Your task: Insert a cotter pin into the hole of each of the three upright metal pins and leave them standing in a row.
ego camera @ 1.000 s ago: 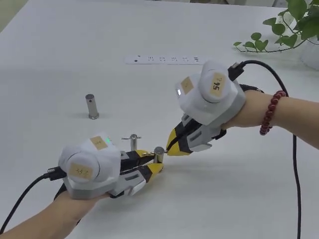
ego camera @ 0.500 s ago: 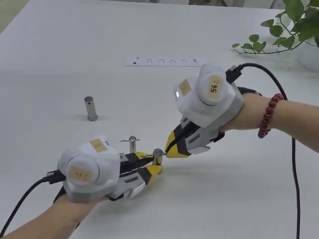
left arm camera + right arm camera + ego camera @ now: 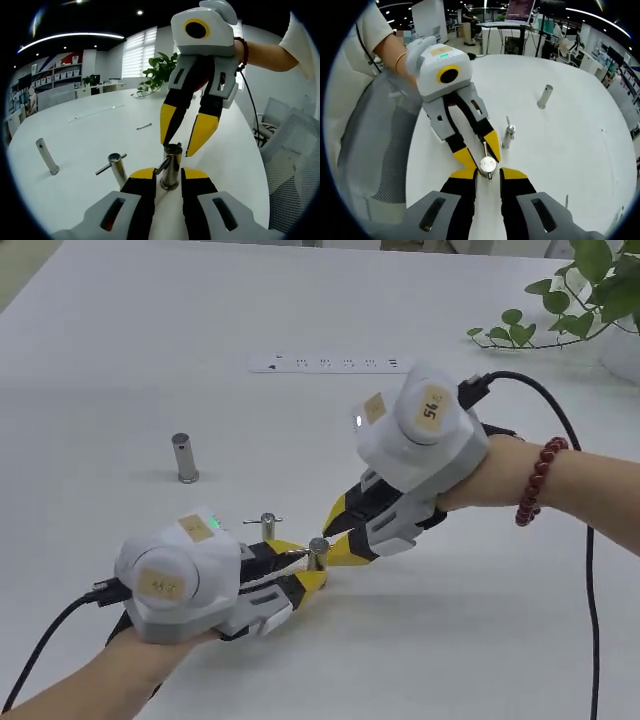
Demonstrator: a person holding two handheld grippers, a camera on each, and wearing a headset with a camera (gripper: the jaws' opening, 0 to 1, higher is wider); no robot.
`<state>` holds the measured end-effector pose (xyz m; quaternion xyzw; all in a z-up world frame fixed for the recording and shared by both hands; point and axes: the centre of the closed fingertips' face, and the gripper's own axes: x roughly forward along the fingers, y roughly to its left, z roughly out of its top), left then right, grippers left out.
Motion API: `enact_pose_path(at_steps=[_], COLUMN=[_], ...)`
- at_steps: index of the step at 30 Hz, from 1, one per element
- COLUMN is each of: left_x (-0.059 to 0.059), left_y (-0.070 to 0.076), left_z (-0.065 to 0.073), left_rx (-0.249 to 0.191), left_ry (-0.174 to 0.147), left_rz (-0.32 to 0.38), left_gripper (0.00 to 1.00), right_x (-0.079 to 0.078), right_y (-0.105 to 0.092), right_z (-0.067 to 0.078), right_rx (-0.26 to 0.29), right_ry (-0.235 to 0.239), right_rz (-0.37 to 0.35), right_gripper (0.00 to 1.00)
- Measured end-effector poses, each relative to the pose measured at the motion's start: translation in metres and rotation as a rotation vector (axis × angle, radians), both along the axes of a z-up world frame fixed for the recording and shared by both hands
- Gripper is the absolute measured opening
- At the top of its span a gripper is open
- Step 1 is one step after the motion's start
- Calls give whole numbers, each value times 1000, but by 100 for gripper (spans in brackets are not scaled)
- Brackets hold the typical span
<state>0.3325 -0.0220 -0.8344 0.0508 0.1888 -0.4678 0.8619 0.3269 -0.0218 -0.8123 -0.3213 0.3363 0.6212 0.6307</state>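
Note:
A metal pin stands between the jaws of my left gripper, which is shut on its lower part. A cotter pin sticks out through the pin's hole near its top. My right gripper hangs open just above and beside the pin's top, with its yellow fingertips apart. A second metal pin with a cotter pin through it stands close behind. A third, bare pin stands farther left.
A white power strip lies at the back of the white table. A potted plant is at the far right corner. A loose cotter pin lies on the table beyond the grippers. Cables trail from both grippers.
The right gripper's jaws, shut near the pin's top before, now stand open. The left gripper and its pin have stayed in place.

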Motion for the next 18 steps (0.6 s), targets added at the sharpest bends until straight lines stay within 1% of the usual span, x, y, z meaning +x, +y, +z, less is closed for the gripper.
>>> enact_pose_path(at_steps=[5,14,18], left_x=[-4,-8,-12], left_y=[4,16,22], left_z=[0,5,7], left_rx=[9,8,10], left_ry=[6,10,9], left_rz=[-8,-6,-15], left_gripper=[21,25,25], right_x=[-2,-2,-2], right_y=[4,10,12], right_z=[-3,-5,-7], right_rx=[10,21,26], right_ry=[-1,-24,-28], right_rz=[-3,0,2], right_gripper=[19,17,17])
